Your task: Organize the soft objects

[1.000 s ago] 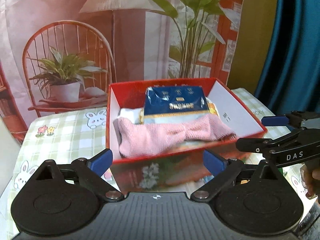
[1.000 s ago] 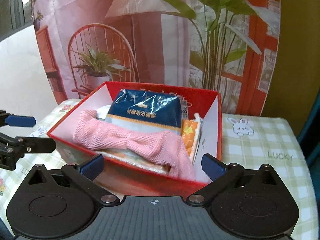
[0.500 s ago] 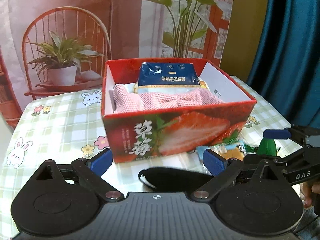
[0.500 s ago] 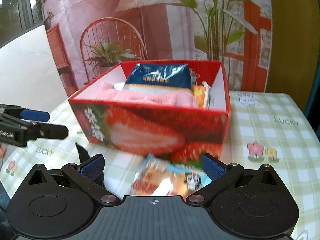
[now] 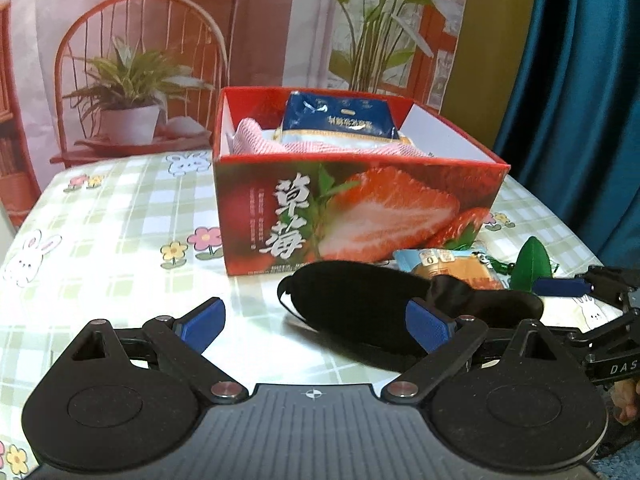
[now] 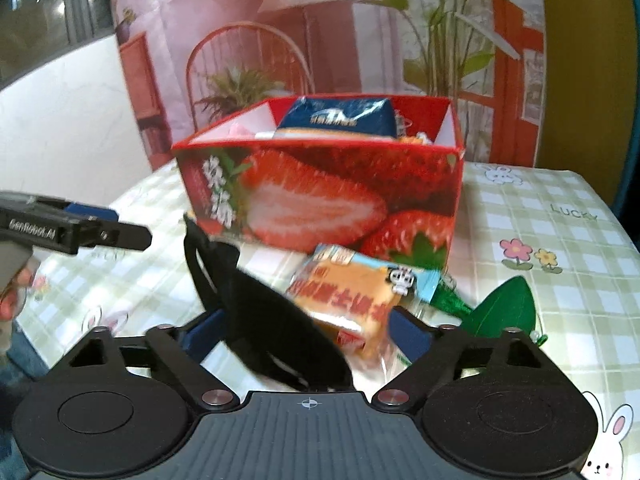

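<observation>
Two claws hover low over the checked worktop (image 5: 120,216), both spread wide and gripping nothing. Just ahead of the left claw (image 5: 316,320), toward its right finger, lies a black fabric eye mask (image 5: 360,300). In the right wrist view that mask (image 6: 264,320) sits between the fingers of the right claw (image 6: 308,330), beside an orange snack packet (image 6: 352,292) and a green felt leaf (image 6: 504,312). Beyond both stands the red strawberry-printed cardboard box (image 5: 360,216), holding a pink knitted cloth (image 5: 256,140) and a dark blue plastic pack (image 5: 340,120).
</observation>
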The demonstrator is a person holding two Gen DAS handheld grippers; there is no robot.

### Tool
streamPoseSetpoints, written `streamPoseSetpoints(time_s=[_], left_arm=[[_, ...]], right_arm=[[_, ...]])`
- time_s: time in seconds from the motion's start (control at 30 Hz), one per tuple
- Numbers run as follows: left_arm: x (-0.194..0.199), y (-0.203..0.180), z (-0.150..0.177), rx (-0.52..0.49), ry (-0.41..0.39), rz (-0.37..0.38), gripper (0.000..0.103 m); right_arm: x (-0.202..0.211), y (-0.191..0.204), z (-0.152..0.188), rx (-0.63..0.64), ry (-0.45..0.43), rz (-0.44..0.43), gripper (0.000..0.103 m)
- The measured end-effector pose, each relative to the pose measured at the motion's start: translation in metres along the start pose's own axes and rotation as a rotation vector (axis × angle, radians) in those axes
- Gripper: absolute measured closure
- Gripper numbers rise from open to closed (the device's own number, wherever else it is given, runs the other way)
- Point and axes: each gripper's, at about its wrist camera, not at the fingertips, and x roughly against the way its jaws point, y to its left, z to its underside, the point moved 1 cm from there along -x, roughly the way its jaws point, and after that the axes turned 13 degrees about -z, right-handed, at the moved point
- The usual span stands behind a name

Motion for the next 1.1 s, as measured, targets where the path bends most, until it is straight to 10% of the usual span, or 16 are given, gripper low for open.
streamPoseSetpoints(time_s=[0.37,0.73,0.83,1.1], left_arm=[[-0.036,0.01,-0.005,0.018,-0.014,0.074,0.005],[-0.077,0.006,-0.012,-0.028,0.02,0.219,0.009],[-0.085,0.003,-0.008,-0.025,0.049,0.23,0.021],[-0.096,-0.006,0.008,-0.025,0.124,0.139,0.093]], right_arm=[[-0.012,-0.005,0.006,0.011,0.085,0.0,0.076],[-0.018,-0.008,0.006,0.061,0.135,0.032,0.086],[-0.018,-0.011,0.006,0.059,0.138,0.038,0.087],[-0.018,-0.012,0.006,0.056,0.142,0.042,0.087]])
